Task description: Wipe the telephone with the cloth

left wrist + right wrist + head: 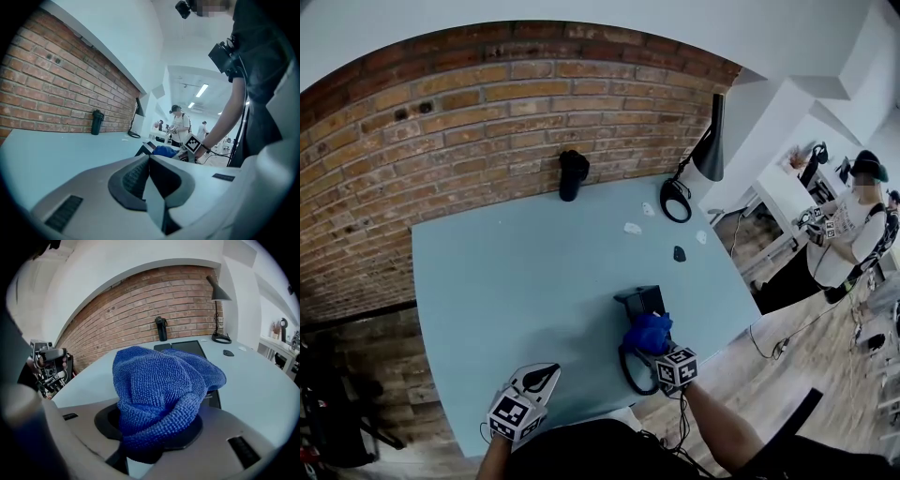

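The black telephone (639,301) lies near the table's front right edge, its cord (627,364) looping toward me. A bunched blue cloth (649,333) rests on the phone's near end, and my right gripper (661,349) is shut on it. In the right gripper view the cloth (161,390) fills the jaws of that gripper (159,425) and hides most of the telephone (186,348) beyond it. My left gripper (540,378) hovers at the front edge, left of the phone, shut and holding nothing. The left gripper view shows this gripper (153,162), with the cloth (164,151) and phone (144,149) beyond it.
On the pale blue table (506,281), a black bottle (573,174) stands at the back by the brick wall. A black desk lamp (707,150) stands at the back right corner. Small white bits (632,228) and a dark object (679,253) lie nearby. A person (853,225) stands far right.
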`<action>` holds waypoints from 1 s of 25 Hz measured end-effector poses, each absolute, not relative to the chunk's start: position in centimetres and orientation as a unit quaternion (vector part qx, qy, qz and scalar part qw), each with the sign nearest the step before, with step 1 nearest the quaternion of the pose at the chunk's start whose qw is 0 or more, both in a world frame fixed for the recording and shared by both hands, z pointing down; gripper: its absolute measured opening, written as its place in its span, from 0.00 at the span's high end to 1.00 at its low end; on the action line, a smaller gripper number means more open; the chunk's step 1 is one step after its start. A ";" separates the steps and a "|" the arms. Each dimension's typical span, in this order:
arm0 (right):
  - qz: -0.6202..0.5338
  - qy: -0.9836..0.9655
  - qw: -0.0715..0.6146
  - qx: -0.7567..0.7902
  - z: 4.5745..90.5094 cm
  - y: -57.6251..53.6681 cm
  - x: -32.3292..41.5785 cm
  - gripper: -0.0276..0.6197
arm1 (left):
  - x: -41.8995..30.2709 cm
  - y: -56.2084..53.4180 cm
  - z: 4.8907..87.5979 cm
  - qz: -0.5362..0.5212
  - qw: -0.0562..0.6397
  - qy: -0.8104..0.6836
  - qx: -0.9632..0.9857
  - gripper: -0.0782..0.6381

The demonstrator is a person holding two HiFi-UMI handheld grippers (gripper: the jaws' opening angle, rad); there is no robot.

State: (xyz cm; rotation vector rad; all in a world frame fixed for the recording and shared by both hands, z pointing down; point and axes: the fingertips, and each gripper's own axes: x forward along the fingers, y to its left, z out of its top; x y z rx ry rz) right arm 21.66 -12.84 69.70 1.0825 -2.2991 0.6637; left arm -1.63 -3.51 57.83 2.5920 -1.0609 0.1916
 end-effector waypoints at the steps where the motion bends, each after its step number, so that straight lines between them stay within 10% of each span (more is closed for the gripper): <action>1: 0.247 -0.845 0.257 0.397 69.9 -12.3 21.8 0.66 | -1.6 -3.5 57.9 0.068 0.167 -0.372 0.911 0.89; 10: 0.281 -0.834 0.296 0.371 72.2 -8.2 22.6 0.66 | -1.2 -3.2 58.1 0.071 0.171 -0.364 0.913 0.89; 19: 0.216 -0.805 0.541 0.113 73.2 -4.2 22.9 0.66 | -1.1 -3.0 58.4 0.072 0.178 -0.360 0.913 0.89; 25: 0.167 -0.876 0.384 0.239 63.0 -18.0 20.1 0.66 | -1.5 -3.3 58.6 0.071 0.182 -0.368 0.909 0.89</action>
